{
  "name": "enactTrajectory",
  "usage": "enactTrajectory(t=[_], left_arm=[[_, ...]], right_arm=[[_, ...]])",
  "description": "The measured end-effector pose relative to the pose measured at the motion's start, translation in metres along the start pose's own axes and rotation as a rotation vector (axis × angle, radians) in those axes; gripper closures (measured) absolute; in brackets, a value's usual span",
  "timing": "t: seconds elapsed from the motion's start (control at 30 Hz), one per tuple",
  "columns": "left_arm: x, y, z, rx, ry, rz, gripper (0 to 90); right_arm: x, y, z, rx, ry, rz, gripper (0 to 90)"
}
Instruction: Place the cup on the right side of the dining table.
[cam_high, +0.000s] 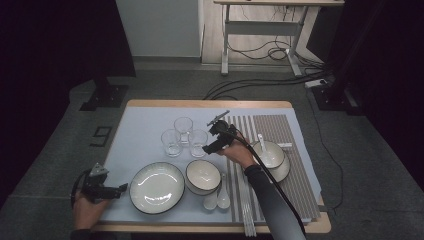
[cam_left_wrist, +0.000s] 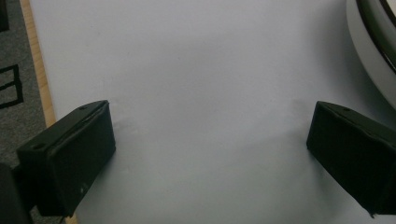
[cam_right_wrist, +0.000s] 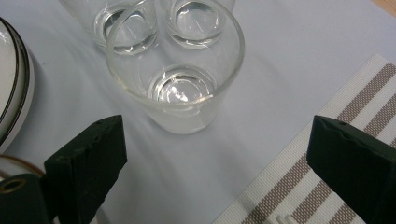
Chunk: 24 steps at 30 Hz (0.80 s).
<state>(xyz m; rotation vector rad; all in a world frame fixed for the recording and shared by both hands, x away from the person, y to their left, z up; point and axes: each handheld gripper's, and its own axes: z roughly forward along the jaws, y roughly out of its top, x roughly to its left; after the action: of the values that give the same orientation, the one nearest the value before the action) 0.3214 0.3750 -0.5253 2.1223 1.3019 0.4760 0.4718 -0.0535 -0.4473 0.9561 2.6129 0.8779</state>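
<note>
Three clear empty glasses stand clustered mid-table; the nearest one (cam_high: 198, 142) (cam_right_wrist: 175, 84) is just ahead of my right gripper (cam_high: 209, 149) (cam_right_wrist: 217, 135). That gripper is open, its jaws wide apart and short of the glass, touching nothing. Behind it are the two other glasses (cam_right_wrist: 123, 25) (cam_right_wrist: 194, 16). My left gripper (cam_high: 121, 189) (cam_left_wrist: 210, 121) is open over the bare pale mat (cam_left_wrist: 196, 60) at the table's front left, just left of the large black-rimmed white plate (cam_high: 157, 187) (cam_left_wrist: 373, 42).
A white bowl (cam_high: 203, 176) sits beside the plate, with two white spoons (cam_high: 216, 199) in front of it. A striped placemat (cam_high: 272, 127) (cam_right_wrist: 355, 107) at the right carries a bowl on a plate with a spoon (cam_high: 270, 155). Chopsticks (cam_high: 246, 210) lie along its left edge. The wooden table edge (cam_left_wrist: 39, 84) is close to my left jaw.
</note>
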Motion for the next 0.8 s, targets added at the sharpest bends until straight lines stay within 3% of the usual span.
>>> enactTrajectory(t=[0.1, 0.47, 0.53, 0.8], left_arm=[[0.000, 0.000, 0.000, 0.000, 0.000, 0.000, 0.9], [0.000, 0.000, 0.000, 0.000, 0.000, 0.000, 0.9], [0.000, 0.000, 0.000, 0.000, 0.000, 0.000, 0.9], [0.000, 0.000, 0.000, 0.000, 0.000, 0.000, 0.9]], right_arm=[[0.001, 0.004, 0.005, -0.016, 0.016, -0.004, 6.3], [0.010, 0.014, 0.023, 0.009, 0.012, -0.039, 8.2], [0.011, 0.016, 0.025, -0.012, 0.028, -0.029, 9.0], [0.012, 0.017, 0.039, -0.008, 0.033, -0.029, 10.1]])
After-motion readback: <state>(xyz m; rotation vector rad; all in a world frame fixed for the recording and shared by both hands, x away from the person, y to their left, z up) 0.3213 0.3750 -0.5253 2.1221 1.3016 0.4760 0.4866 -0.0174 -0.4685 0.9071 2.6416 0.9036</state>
